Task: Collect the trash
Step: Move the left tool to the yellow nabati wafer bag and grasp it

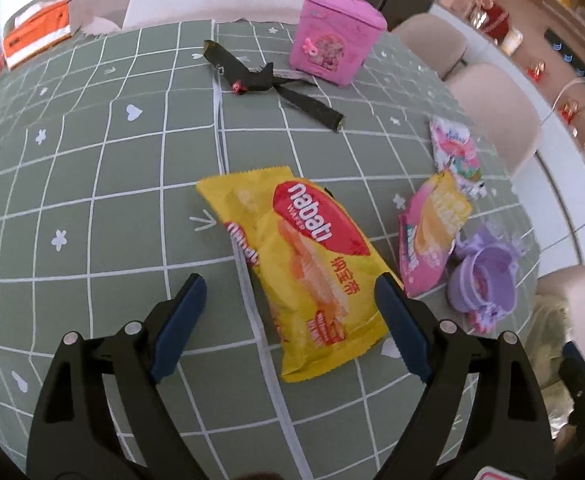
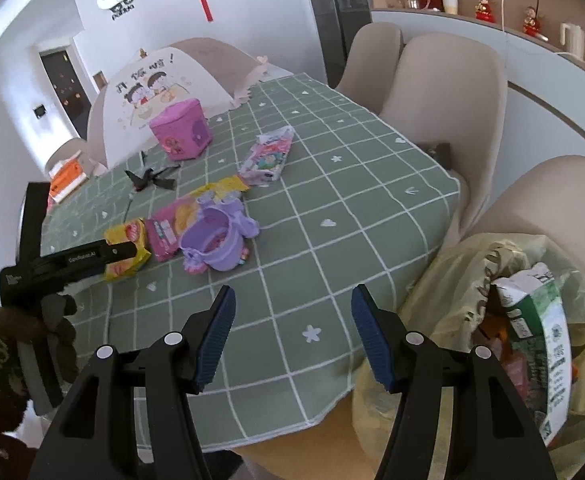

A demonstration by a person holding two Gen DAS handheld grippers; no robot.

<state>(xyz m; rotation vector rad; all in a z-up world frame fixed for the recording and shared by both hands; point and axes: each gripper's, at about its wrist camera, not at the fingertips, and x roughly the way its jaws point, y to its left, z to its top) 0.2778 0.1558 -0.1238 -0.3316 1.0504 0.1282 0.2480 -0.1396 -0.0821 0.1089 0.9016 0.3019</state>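
A yellow Nabati wafer wrapper (image 1: pixel 304 264) lies flat on the green checked tablecloth (image 1: pixel 92 184). My left gripper (image 1: pixel 290 280) hangs open just over the wrapper's near half, its blue pads wide on either side and not touching it. To its right lie a pink wafer wrapper (image 1: pixel 428 236), a purple plastic cup (image 1: pixel 480 280) and a pink-and-white wrapper (image 1: pixel 454 152). My right gripper (image 2: pixel 293 291) is open and empty above the table's near edge. Beside it on the right is a yellowish trash bag (image 2: pixel 452 272) with a green-and-white carton (image 2: pixel 544 328) inside.
A black ribbon-like piece (image 1: pixel 260 78) and a pink box (image 1: pixel 332 48) sit farther back. An orange tissue box (image 1: pixel 36 36) stands far left, and a white food cover (image 2: pixel 156 92) at the table's far end. Beige chairs (image 2: pixel 448 92) line the right side.
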